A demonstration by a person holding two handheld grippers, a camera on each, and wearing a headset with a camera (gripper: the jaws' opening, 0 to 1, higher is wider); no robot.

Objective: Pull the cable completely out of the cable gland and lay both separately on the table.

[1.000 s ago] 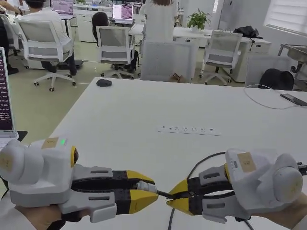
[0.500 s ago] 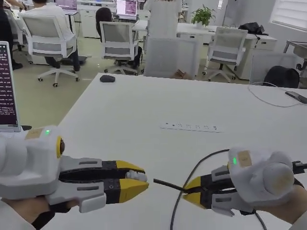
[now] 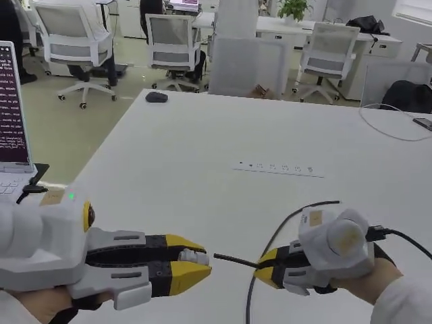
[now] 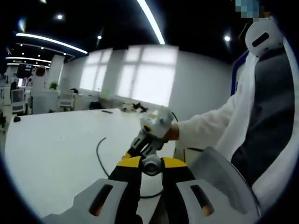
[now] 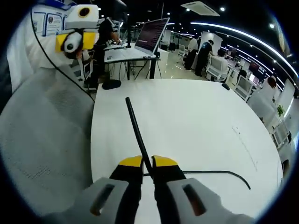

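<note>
Low on the left in the head view, my left gripper [image 3: 202, 263] is shut on the small grey-white cable gland [image 3: 194, 256], which sits between its yellow tips. My right gripper [image 3: 260, 264] is shut on the black cable [image 3: 290, 219]. The cable's bare free end pokes toward the gland with a small gap between them. In the left gripper view the gland [image 4: 152, 164] shows as a round piece held between the jaws, with the right gripper [image 4: 148, 136] beyond it. In the right gripper view the cable [image 5: 138, 135] runs straight out from the shut jaws, and the left gripper [image 5: 77, 35] is at the upper left.
The white table [image 3: 202, 148] stretches ahead. An open laptop [image 3: 10, 128] stands at its left edge and a dark mouse [image 3: 156, 97] lies at the far left. A flush socket strip [image 3: 277, 169] lies mid-table. A thin white wire [image 3: 391, 131] lies far right. Office chairs [image 3: 172, 47] stand beyond.
One second ago the gland and cable were joined between the touching gripper tips. The grippers have since drawn apart, leaving the cable end free of the gland. The right gripper has rolled.
</note>
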